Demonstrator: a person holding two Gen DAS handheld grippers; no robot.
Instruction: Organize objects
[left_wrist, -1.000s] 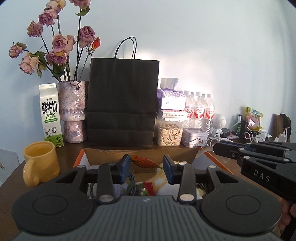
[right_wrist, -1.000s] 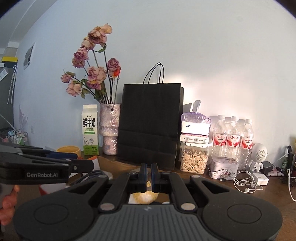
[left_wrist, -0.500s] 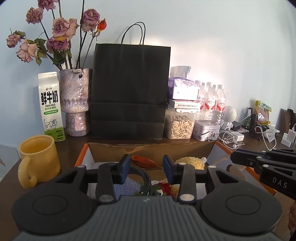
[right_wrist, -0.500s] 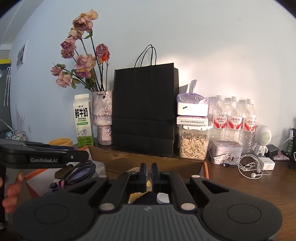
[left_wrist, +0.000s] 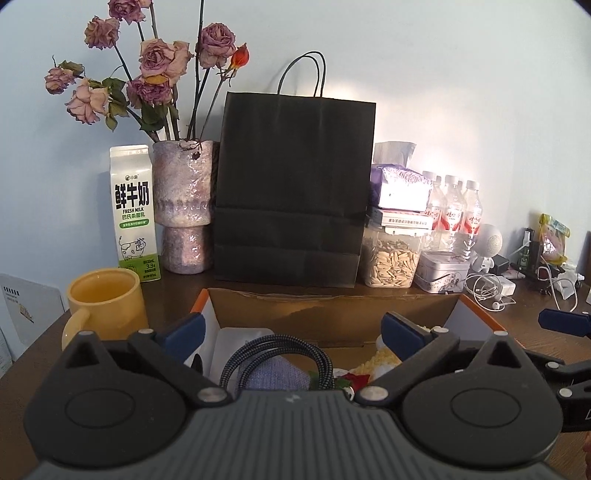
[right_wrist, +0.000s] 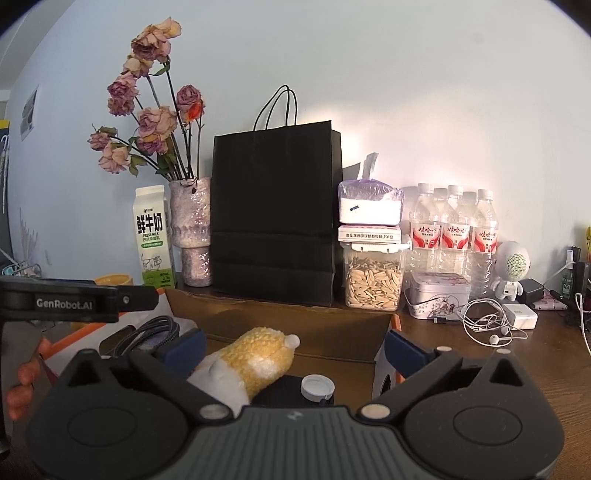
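Note:
An open cardboard box (left_wrist: 332, 300) with orange edges lies right under both grippers. My left gripper (left_wrist: 293, 328) is opening its jaws wide, with nothing pressed between the pads. Beneath it in the box lie a coiled braided cable (left_wrist: 280, 349), a purple fabric pouch (left_wrist: 273, 376) and a red flower-like piece (left_wrist: 355, 380). My right gripper (right_wrist: 295, 349) is also opening wide. A yellow and white plush toy (right_wrist: 255, 363) lies between and below its fingers, free of the pads. Beside the toy sits a white bottle cap (right_wrist: 317, 387). The left gripper (right_wrist: 74, 302) shows at the left edge.
Behind the box stand a black paper bag (left_wrist: 293, 192), a milk carton (left_wrist: 133, 214), a vase of dried roses (left_wrist: 184, 206), a seed jar (left_wrist: 391, 258), several water bottles (right_wrist: 454, 236) and a tin (right_wrist: 439, 295). A yellow mug (left_wrist: 105, 302) sits left; earphones (right_wrist: 487, 325) lie right.
Both grippers went from nearly shut to wide open. An orange-red piece that sat between the left fingers is gone from there. The plush toy now shows fully under the right gripper.

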